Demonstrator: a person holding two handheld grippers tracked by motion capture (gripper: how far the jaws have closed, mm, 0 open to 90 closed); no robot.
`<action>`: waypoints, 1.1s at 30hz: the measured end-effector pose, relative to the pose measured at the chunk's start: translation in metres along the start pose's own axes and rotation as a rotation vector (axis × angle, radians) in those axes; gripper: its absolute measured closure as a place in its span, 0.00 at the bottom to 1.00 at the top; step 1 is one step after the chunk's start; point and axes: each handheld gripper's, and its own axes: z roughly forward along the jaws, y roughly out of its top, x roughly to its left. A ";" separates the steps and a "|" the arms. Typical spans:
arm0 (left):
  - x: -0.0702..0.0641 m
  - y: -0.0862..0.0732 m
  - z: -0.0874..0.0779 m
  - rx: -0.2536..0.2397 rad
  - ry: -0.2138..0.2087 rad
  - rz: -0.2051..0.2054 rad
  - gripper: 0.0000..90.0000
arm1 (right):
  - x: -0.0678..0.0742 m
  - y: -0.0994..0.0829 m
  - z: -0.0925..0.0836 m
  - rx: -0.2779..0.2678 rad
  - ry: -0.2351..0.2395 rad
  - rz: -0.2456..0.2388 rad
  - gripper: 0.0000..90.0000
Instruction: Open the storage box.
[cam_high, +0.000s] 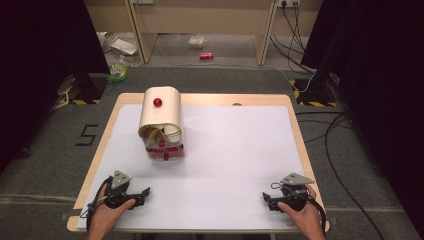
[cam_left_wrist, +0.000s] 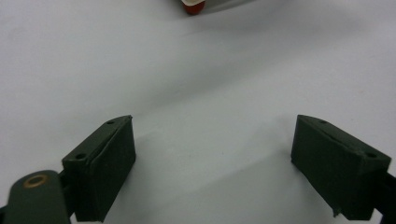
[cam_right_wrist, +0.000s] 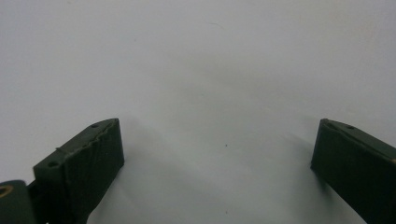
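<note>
Both grippers are resting at the near table (cam_high: 210, 210) edge, left gripper (cam_high: 146, 192) and right gripper (cam_high: 265, 198) spread wide and empty. The box (cam_high: 161, 122) is standing well ahead, left of centre. Approach level; align jaws with its red knob (cam_high: 157, 102) before closing.

A box (cam_high: 161, 122) is set on the table (cam_high: 240, 150), toward its far left. The left gripper (cam_high: 145, 192) is held at the near left corner and the right gripper (cam_high: 266, 197) at the near right, well apart, both well before the box.
</note>
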 end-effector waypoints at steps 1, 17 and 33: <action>0.000 0.000 0.000 0.000 0.000 0.000 0.14 | 0.000 0.000 0.000 0.000 0.000 0.000 0.03; -0.001 0.000 0.000 0.000 0.005 0.005 0.14 | 0.000 0.000 0.000 0.000 0.000 -0.002 0.03; -0.005 0.008 -0.009 -0.065 -0.016 0.032 0.17 | 0.000 0.000 0.000 0.000 0.001 -0.001 0.03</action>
